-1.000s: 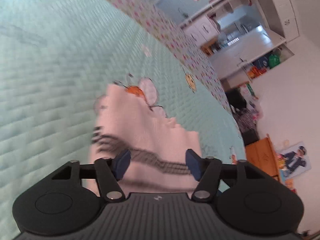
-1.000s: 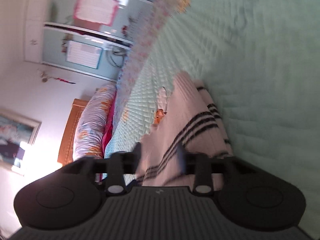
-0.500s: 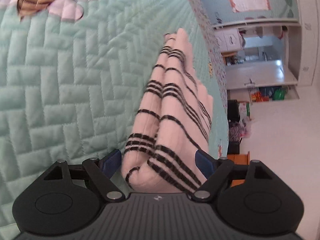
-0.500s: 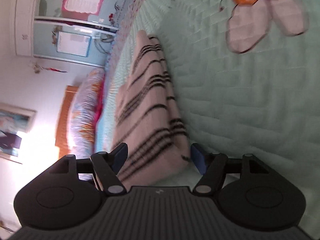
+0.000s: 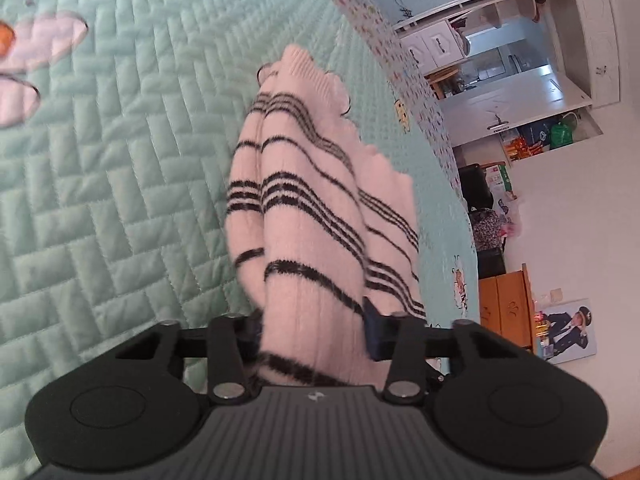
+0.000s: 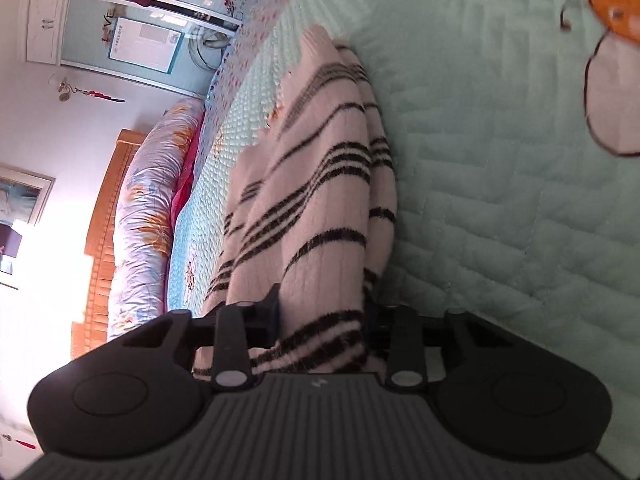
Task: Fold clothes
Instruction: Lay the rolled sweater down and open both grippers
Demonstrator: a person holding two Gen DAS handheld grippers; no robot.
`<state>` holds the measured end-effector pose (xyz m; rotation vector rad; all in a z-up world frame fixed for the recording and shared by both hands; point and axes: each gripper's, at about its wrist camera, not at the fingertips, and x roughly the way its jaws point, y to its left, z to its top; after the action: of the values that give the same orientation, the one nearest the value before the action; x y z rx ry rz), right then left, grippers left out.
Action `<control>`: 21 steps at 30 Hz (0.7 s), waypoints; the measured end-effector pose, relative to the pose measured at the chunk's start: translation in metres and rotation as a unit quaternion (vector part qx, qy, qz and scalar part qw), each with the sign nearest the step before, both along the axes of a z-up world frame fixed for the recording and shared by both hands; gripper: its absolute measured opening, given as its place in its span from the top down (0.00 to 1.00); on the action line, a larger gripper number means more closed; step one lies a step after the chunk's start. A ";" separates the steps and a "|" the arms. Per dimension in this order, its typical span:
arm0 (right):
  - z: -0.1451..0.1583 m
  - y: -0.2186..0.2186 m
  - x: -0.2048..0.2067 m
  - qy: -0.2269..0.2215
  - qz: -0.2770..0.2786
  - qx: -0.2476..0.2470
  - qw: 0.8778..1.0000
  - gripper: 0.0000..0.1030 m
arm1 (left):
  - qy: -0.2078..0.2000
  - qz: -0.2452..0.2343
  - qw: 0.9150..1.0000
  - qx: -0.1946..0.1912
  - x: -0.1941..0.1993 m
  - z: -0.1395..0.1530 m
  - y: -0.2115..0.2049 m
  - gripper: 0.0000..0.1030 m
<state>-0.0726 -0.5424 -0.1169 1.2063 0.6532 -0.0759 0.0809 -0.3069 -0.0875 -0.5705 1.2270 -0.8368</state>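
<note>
A pink knit sweater (image 5: 304,208) with thin black stripes lies folded in a thick bundle on the mint quilted bedspread (image 5: 112,184). In the left wrist view my left gripper (image 5: 312,328) has its jaws closing, and both pads press into the near end of the bundle. The right wrist view shows the same sweater (image 6: 320,208) from its other end. There my right gripper (image 6: 320,312) is also closing, and its pads squeeze the striped fabric between them.
A bee print (image 6: 612,8) marks the bedspread (image 6: 500,180) to the right of the sweater. A floral duvet roll (image 6: 148,216) and a wooden headboard (image 6: 104,240) lie at the bed's far left. White cupboards (image 5: 512,92) and an orange cabinet (image 5: 506,304) stand beyond the bed's edge.
Both grippers went from wide around the sweater's ends to pinched on the fabric. Each has moved in closer along the bundle.
</note>
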 end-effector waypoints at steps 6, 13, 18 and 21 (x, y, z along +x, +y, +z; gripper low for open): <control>0.035 0.025 -0.039 -0.017 0.008 0.004 1.000 0.71 | -0.027 -0.026 0.999 0.004 -0.041 0.036 0.031 0.61; 0.026 0.078 -0.146 0.032 0.034 0.015 0.999 0.69 | 0.013 -0.090 0.990 0.106 -0.134 -0.004 0.081 0.36; -0.003 0.088 -0.194 0.038 -0.007 0.022 0.999 0.48 | 0.021 -0.025 0.996 0.087 -0.142 -0.012 0.116 0.30; 0.021 0.087 -0.203 0.040 -0.011 -0.017 0.999 0.45 | -0.011 0.014 0.991 0.136 -0.143 0.007 0.128 0.30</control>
<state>-0.2756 -0.4550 -0.0964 1.1829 0.7068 -0.1535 -0.0619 -0.1792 -0.0809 -0.3550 1.2843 -0.6369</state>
